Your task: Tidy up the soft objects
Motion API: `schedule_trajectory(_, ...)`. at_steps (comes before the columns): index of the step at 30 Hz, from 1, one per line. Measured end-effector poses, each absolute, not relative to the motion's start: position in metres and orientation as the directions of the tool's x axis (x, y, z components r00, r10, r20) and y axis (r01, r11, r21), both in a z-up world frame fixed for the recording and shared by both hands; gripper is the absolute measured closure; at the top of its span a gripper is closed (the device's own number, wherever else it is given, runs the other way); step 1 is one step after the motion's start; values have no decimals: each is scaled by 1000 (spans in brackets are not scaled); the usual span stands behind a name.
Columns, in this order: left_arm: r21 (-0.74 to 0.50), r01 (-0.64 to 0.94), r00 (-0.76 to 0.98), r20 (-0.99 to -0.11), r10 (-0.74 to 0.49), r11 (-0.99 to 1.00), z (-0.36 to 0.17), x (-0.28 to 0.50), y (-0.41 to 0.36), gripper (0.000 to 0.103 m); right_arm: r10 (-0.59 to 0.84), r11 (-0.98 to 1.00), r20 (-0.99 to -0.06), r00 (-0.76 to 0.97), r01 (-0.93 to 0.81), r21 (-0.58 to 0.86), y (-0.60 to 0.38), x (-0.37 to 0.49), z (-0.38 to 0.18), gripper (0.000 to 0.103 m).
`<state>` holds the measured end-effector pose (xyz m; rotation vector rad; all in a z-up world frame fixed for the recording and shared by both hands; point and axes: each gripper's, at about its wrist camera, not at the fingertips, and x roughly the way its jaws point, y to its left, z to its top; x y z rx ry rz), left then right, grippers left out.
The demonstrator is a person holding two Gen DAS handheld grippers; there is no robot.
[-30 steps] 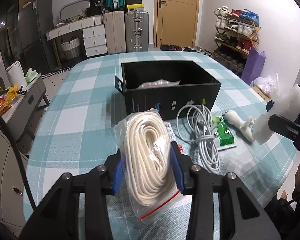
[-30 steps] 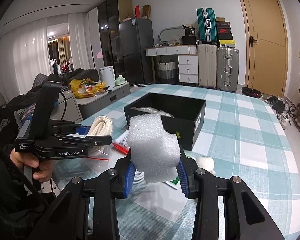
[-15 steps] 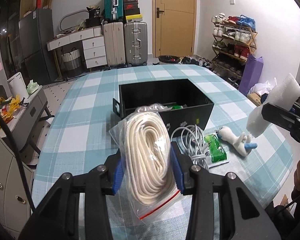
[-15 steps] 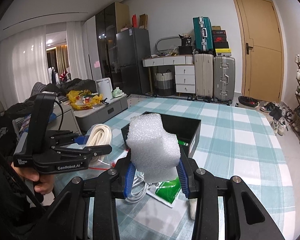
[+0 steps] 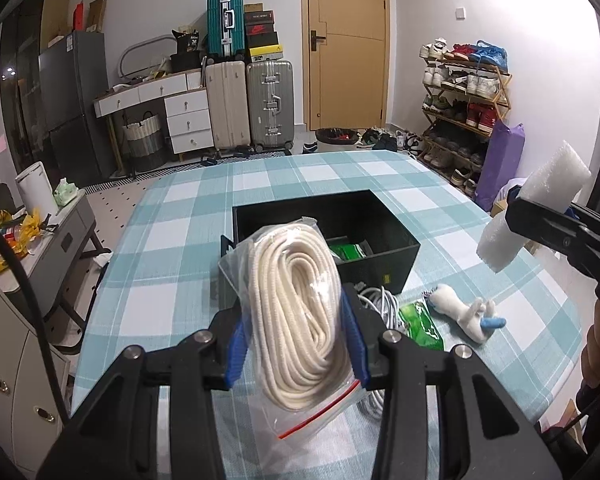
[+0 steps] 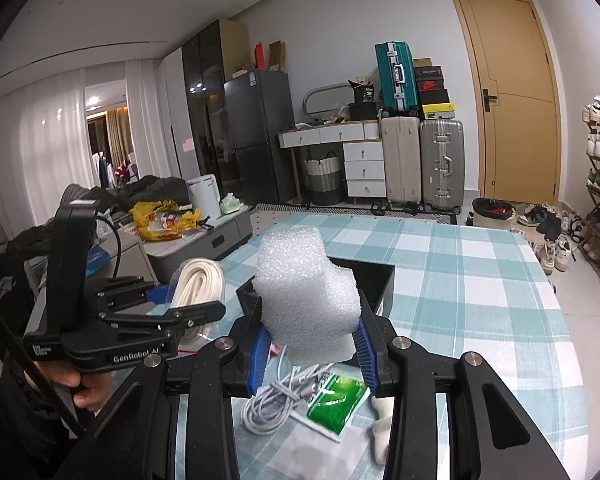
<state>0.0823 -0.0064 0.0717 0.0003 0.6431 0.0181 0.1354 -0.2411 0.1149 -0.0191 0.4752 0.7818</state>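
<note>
Both grippers are loaded. The left gripper (image 5: pixel 296 344) has its blue pads pinching a bagged coil of white rope (image 5: pixel 296 312) around the middle, so the bundle stands up between them instead of flopping. The right gripper (image 6: pixel 310 354) is squeezing a chunk of white foam (image 6: pixel 306 296) by its lower part, with the bulk sticking up above the pads. Both are held up off the checked table (image 5: pixel 180 248), just short of the black box (image 5: pixel 380 256), which looks like where the soft stuff goes. A green packet (image 5: pixel 348 250) is already inside. A grey cable (image 6: pixel 276 396), another green packet (image 6: pixel 336 400) and a small plush toy (image 5: pixel 460 312) sit on the table in front of the box.
</note>
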Motion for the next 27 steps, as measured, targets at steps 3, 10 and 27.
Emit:
schedule_trajectory(3, 3, -22, 802, -597, 20, 1000, 73, 89, -5, 62, 671, 718, -421, 610, -676, 165, -239, 143, 117, 65)
schedule_trajectory(10, -11, -36, 803, -595, 22, 999, 75, 103, 0, 62, 678, 713, -419, 605, -680, 173, -229, 153, 124, 65)
schedule_trajectory(27, -32, -49, 802, -596, 20, 998, 76, 134, 14, 62, 677, 711, -440, 591, -679, 183, -208, 179, 128, 65)
